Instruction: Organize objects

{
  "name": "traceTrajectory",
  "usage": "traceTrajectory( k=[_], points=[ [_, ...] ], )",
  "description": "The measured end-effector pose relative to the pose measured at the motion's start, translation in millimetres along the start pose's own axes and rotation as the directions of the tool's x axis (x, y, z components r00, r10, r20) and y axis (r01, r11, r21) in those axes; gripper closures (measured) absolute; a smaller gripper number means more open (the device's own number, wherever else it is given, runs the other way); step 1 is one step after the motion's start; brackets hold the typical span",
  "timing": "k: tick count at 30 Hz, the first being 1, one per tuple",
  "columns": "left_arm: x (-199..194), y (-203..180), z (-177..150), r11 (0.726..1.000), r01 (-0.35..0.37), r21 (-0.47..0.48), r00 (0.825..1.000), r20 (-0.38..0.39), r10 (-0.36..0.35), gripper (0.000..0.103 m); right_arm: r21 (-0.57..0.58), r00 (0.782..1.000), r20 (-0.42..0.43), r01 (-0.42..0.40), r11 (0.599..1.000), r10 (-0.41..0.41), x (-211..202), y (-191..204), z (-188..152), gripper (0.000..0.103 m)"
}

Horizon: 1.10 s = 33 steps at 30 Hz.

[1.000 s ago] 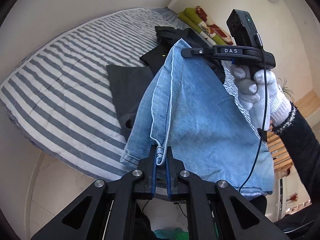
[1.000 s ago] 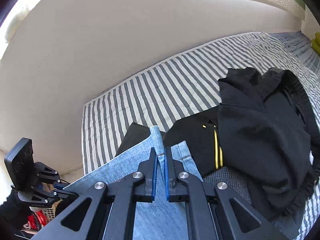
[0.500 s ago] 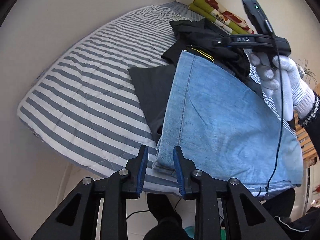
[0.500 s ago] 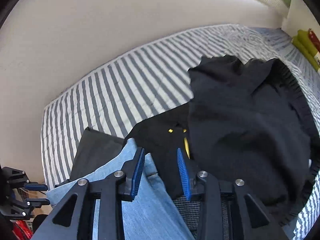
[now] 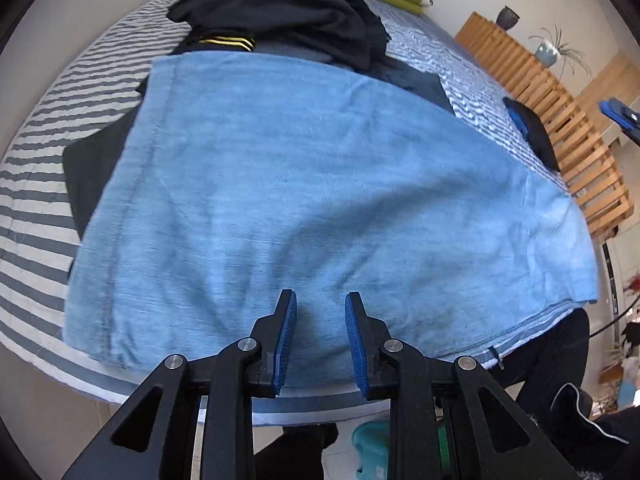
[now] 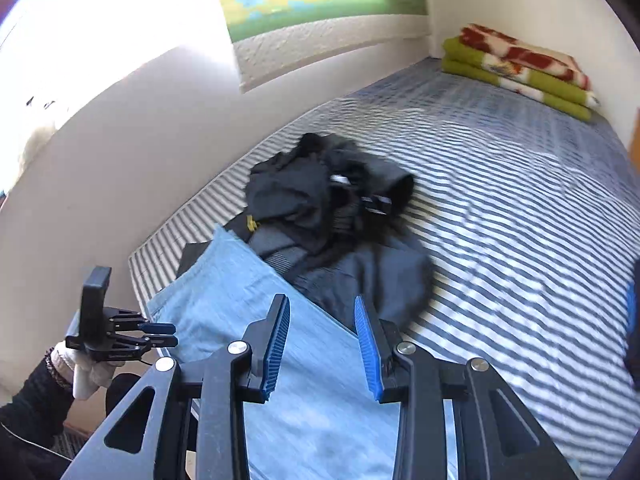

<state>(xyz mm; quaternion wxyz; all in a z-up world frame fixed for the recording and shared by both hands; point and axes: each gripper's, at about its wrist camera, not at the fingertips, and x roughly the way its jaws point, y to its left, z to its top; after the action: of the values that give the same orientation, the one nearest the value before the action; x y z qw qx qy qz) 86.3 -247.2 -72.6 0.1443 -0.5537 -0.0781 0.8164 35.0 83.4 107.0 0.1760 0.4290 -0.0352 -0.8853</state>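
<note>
a: where do you stand with the light blue denim garment?

b: it lies spread flat across the near edge of the grey-and-white striped mattress, partly over a flat dark grey cloth. your left gripper has just opened its jaws and now hangs above the denim's near hem with nothing between the blue pads. your right gripper has likewise just let go; its jaws stand apart and empty over the denim's far side.

a: so which step is this?

b: by my reading, the laying-out is done and you are between grips. the fold itself is not yet made.

a: and the next move?

b: probably a fresh pinch on two edges or corners of the denim, so you can bring one half over the other. aim low, at the hem, and catch the cloth's edge only. the crumpled heap of black clothes touches the denim's far end, so keep the fold from dragging it.
</note>
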Motion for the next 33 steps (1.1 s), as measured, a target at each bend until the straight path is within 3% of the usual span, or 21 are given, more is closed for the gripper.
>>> traceTrajectory(
  k=[3, 6, 9, 13, 15, 17, 22, 26, 30, 33],
  points=[
    [3.6, -40.9, 12.7, 0.997, 0.026, 0.078, 1.0, 0.002, -0.026, 0.077, 0.141, 0.988, 0.05, 0.139, 0.98, -0.147, -83.5, -63.8, -52.7, 0.072],
    [-0.4, -104.3, 29.5, 0.975, 0.052, 0.217, 0.998, 0.018, -0.057, 0.077, 0.28, 0.95, 0.034, 0.291, 0.915, -0.312, -147.7, -123.8, -110.7, 0.072],
    [6.9, -175.5, 41.2, 0.934, 0.102, 0.342, 0.994, -0.003, -0.107, 0.077, 0.427, 0.9, -0.022, 0.403, 0.81, -0.436, -191.5, -179.6, -178.8, 0.072],
    [39.1, -263.6, 43.0, 0.864, 0.168, 0.474, 0.986, -0.086, -0.144, 0.077, 0.596, 0.859, -0.09, 0.452, 0.663, -0.504, -235.7, -240.0, -273.0, 0.071],
    [63.5, -298.2, 40.2, 0.84, 0.212, 0.5, 0.976, -0.151, -0.157, 0.076, 0.65, 0.858, -0.137, 0.455, 0.609, -0.495, -240.7, -267.3, -312.0, 0.068],
    [87.8, -323.2, 33.5, 0.832, 0.228, 0.506, 0.969, -0.201, -0.143, 0.076, 0.682, 0.86, -0.19, 0.463, 0.566, -0.474, -238.7, -292.7, -344.1, 0.068],
    [139.6, -333.6, 25.7, 0.853, 0.192, 0.486, 0.963, -0.26, -0.068, 0.077, 0.737, 0.871, -0.258, 0.457, 0.498, -0.417, -226.2, -326.7, -396.6, 0.068],
    [143.5, -338.6, 24.7, 0.862, 0.177, 0.475, 0.964, -0.262, -0.054, 0.077, 0.796, 0.901, -0.202, 0.379, 0.473, -0.383, -236.5, -321.2, -426.6, 0.068],
    [125.2, -367.8, 22.3, 0.829, 0.174, 0.532, 0.972, -0.227, -0.058, 0.077, 0.853, 0.925, -0.157, 0.304, 0.425, -0.346, -245.2, -312.8, -453.9, 0.067],
    [104.6, -405.6, 16.0, 0.775, 0.191, 0.603, 0.977, -0.193, -0.091, 0.077, 0.88, 0.951, -0.118, 0.234, 0.414, -0.287, -240.2, -308.8, -460.4, 0.067]
  ],
)
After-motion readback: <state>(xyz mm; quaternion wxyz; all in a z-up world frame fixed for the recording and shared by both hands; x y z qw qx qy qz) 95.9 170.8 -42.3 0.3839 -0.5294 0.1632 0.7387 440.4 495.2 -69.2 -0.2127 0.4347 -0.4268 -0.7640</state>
